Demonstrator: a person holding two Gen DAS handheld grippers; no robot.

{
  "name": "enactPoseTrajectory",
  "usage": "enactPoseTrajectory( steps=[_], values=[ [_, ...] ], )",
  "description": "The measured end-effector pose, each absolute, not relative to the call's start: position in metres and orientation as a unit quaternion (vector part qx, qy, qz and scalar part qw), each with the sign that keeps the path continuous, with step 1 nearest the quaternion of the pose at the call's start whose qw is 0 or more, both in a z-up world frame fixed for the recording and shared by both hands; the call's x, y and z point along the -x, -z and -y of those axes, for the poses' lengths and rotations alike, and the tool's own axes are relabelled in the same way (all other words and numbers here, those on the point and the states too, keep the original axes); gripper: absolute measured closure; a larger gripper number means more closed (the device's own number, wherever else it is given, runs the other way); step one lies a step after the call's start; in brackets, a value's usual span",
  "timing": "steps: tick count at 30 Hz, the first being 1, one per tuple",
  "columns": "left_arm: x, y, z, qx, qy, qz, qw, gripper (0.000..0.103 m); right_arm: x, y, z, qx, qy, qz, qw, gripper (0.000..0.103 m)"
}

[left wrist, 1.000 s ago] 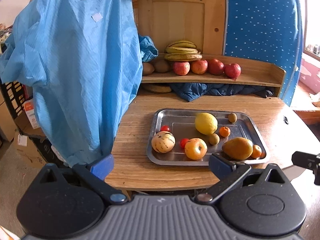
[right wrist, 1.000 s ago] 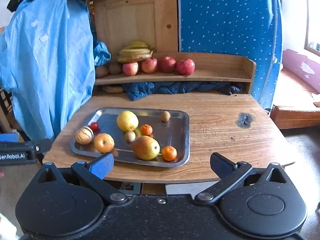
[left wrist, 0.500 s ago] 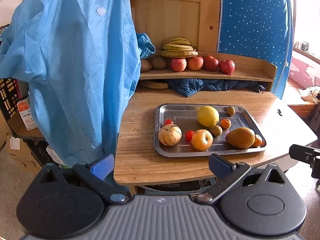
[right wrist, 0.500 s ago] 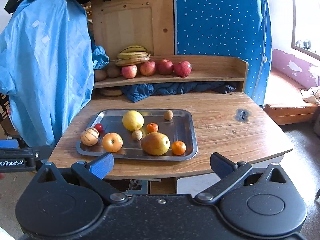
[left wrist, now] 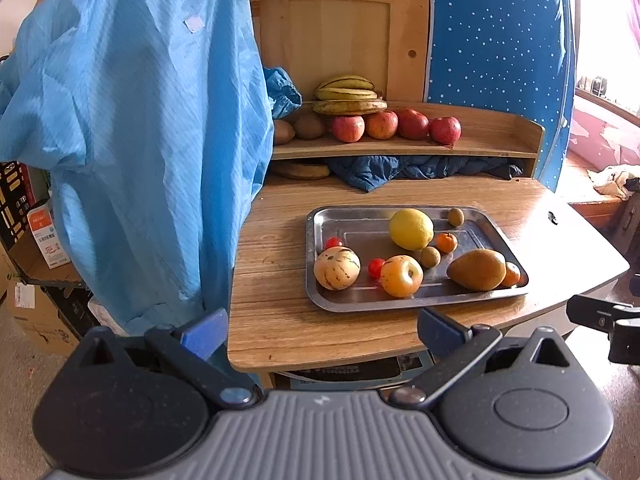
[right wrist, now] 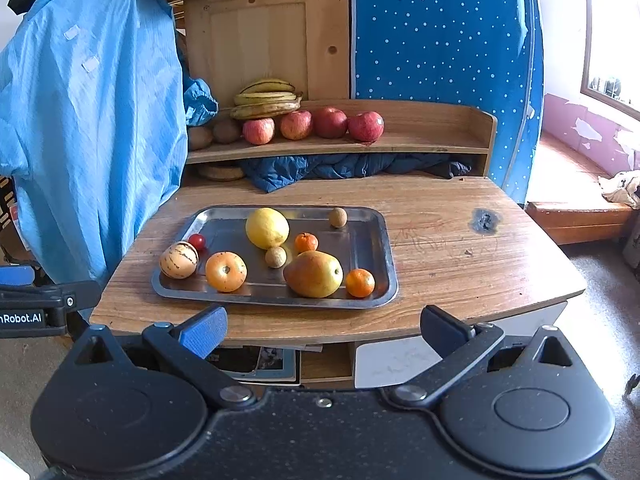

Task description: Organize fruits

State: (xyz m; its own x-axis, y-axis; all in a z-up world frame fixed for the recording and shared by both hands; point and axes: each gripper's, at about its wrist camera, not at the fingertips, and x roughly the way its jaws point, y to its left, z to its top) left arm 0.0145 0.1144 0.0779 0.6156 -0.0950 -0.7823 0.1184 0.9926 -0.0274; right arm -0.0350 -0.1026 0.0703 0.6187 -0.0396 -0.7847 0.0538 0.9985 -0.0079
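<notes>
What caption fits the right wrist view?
Open right gripper faces a steel tray of mixed fruit on a wooden table; apples and bananas line the shelf.

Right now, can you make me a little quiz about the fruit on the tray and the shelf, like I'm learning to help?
1. How many red apples sit in a row on the wooden shelf?
2. True or false: the lemon lies on the metal tray.
3. Which fruit on the shelf is stacked above the apples: A) bananas, B) pears, C) grapes?

Key
1. Four apples.
2. True. It is near the tray's far side, beside a small mandarin.
3. A, the bananas.

Extra fact: the left gripper and the right gripper are both open and hold nothing, short of the table.
</notes>
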Motion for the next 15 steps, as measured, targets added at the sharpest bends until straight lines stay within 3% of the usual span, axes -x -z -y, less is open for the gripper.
enactPoseTrajectory(
  steps=[15],
  values=[
    [-0.0175,-0.0759,-0.1163,-0.012,0.065,-0.441,0.895,0.0,0.0306,-0.0678,0.1026,-0.008,0.021,-0.443,0.896,0.001]
  ],
)
